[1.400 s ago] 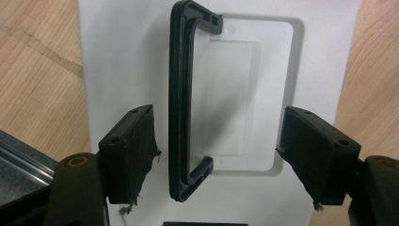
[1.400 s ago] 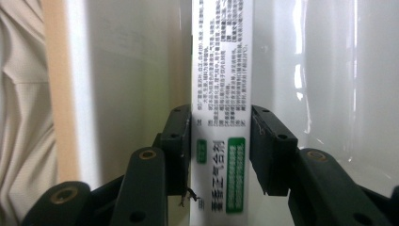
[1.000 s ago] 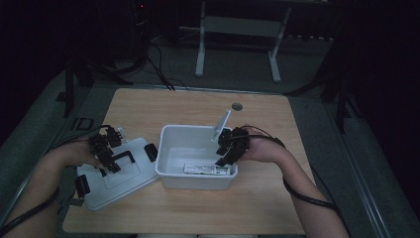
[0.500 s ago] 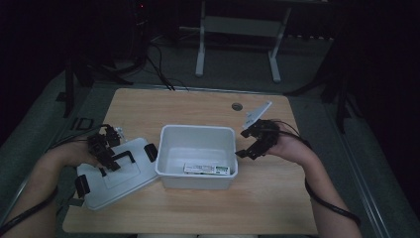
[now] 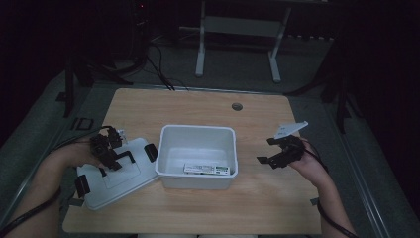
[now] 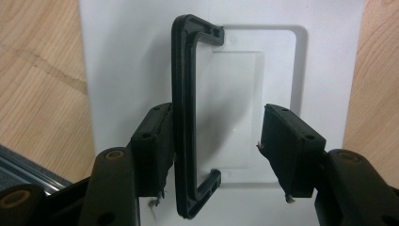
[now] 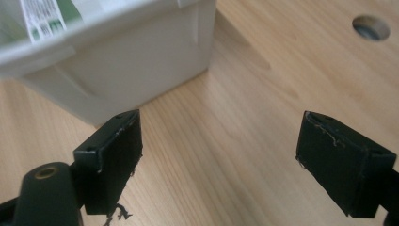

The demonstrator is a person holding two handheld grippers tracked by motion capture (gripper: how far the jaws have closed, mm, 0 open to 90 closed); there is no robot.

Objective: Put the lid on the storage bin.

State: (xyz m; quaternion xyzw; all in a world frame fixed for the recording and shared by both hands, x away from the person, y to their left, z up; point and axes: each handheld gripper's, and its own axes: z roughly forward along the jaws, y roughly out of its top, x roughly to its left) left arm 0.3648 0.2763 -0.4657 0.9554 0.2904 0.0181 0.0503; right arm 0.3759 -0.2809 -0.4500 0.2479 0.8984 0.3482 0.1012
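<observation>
- Now the white lid lies flat on the wooden counter in the lower left of the high view, its near corner just beside the open white bin at centre frame.
- The left hand-held gripper hangs over that lid, and in the left gripper view the lid's black handle stands between the jaws.
- Its jaws have just been closing around the handle: the left pad appears to touch the handle's bar, while the right pad stands well clear, so the handle is not yet clamped.
- The right hand-held gripper sits at the right of the high view, apart from the bin, over bare counter.
- Its jaws have just been opening and stand wide apart with nothing between them; in the right gripper view only wood shows between the pads, the bin's outer wall at the upper left and a round counter hole at the upper right.
- A flat labelled packet lies on the bin's floor near the front wall, so loading looks done.
- What seems left: clamp the handle, lift the lid, set it squarely on the bin and press it down.
</observation>
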